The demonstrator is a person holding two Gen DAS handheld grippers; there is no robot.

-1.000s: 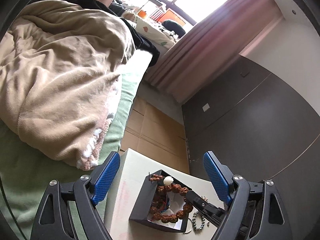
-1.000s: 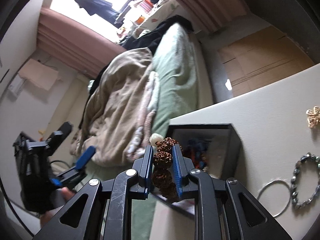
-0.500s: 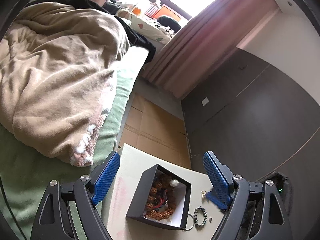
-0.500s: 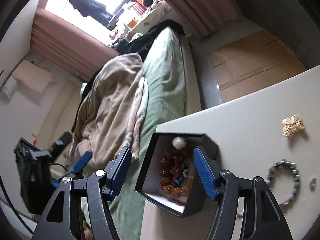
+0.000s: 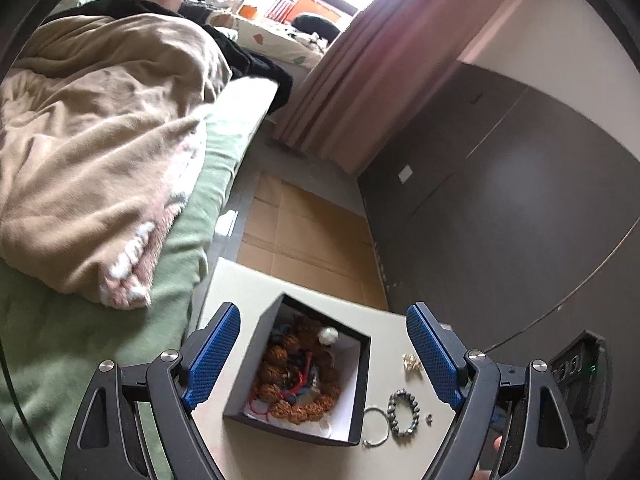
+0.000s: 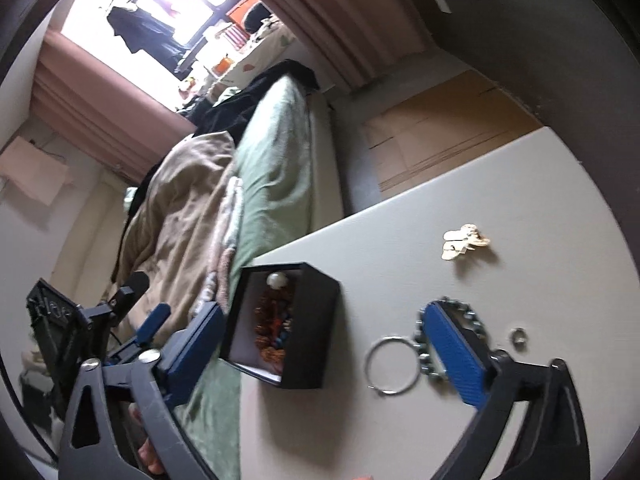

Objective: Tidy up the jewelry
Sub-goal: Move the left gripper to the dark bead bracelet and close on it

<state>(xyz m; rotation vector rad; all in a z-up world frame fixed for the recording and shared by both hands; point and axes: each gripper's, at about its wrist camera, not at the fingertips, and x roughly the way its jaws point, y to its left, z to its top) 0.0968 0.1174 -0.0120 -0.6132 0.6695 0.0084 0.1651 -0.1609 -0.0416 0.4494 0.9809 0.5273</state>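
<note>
**Both grippers spread wide over the jewelry box**

My left gripper [image 5: 324, 360] hangs above the black box [image 5: 256, 376], jaws wide apart, nothing between the blue pads. The box sits on the pale table [image 5: 236, 292], near the edge that faces the bed [image 5: 208, 184]. Inside it, on the white lining, lies the brown bead bracelet [image 5: 296, 384], coiled up with a white bead [image 5: 328, 335] at the far end of the box and some red and blue cord tangled in the middle.

My right gripper [image 6: 324, 344] is open too, released, holding nothing. Its left finger [image 6: 192, 352] hangs beside the box's bed-side wall and its right finger [image 6: 456, 356] is over the grey bead bracelet [image 6: 472, 320], covering part of it. I cannot tell whether that pad touches the beads.

Everything else is on the table on the side of the box away from the bed. Just beside the box lies the thin silver bangle [image 6: 392, 364], flat on the table, its rim meeting the grey bead bracelet in this view. Beyond those, farther from the box, a small silver ring [image 6: 518, 336] lies alone. Farther up the table, well apart from the box, sits the gold brooch [image 6: 464, 240], a bit blurred.

The beige blanket [image 5: 92, 152] is heaped on the bed, and flattened cardboard [image 5: 304, 232] covers the floor beyond the table.
</note>
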